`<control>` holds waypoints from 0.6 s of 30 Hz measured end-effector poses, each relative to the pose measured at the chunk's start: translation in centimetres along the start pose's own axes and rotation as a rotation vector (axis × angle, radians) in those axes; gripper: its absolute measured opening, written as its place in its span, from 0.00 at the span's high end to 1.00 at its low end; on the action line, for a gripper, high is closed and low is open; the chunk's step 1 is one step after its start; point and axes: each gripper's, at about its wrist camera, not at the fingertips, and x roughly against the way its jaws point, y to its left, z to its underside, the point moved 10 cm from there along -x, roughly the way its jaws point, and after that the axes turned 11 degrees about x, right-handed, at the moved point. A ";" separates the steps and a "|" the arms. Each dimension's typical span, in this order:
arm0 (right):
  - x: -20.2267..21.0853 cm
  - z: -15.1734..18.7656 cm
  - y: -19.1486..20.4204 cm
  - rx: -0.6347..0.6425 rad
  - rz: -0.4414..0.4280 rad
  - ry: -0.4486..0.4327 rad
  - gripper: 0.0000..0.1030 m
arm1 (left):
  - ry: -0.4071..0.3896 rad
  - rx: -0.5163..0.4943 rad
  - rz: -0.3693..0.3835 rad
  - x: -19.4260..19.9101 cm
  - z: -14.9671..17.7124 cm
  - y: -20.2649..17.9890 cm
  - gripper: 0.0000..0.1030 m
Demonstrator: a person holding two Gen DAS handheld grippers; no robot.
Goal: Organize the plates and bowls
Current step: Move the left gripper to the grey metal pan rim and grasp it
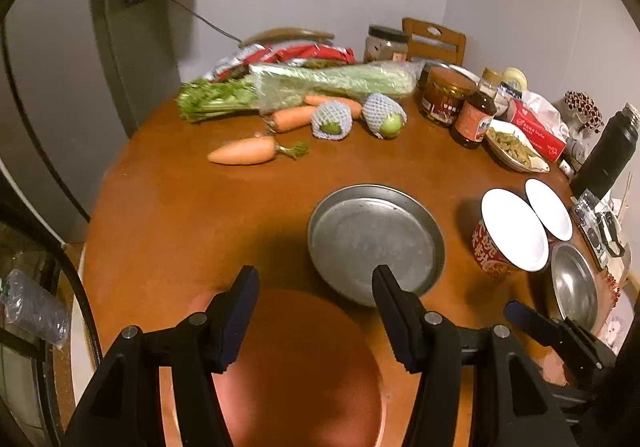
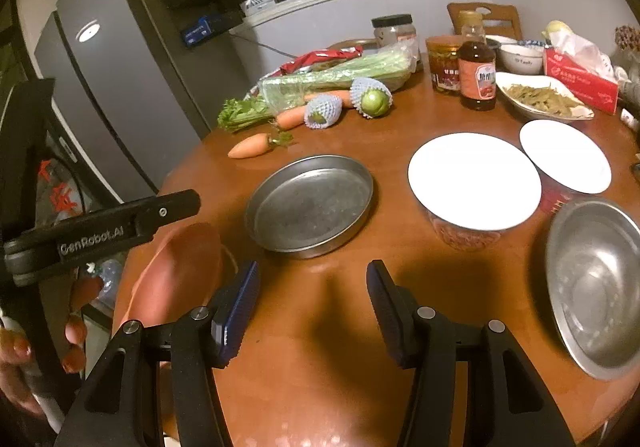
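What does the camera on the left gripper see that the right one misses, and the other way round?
Only the left view shows the tall black flask at the table's far right edge. Only the right view shows the person's hand holding the left gripper, and the grey fridge door. Both share the round flat metal pan, two white-lidded cups and the shiny steel bowl.

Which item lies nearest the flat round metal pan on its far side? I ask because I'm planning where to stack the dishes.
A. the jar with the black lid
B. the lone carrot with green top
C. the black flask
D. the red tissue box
B: in the right wrist view the lone carrot lies just beyond the far rim of the metal pan, closer than anything else on that side.
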 end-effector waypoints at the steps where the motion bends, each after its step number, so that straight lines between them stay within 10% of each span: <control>1: -0.5 -0.2 -0.2 -0.006 0.000 0.004 0.44 | 0.015 0.001 0.000 -0.6 -0.3 -0.1 0.43; 18: -7.0 -0.8 -2.2 -0.093 0.011 0.135 0.44 | 0.174 0.027 0.005 -8.3 -1.6 0.4 0.43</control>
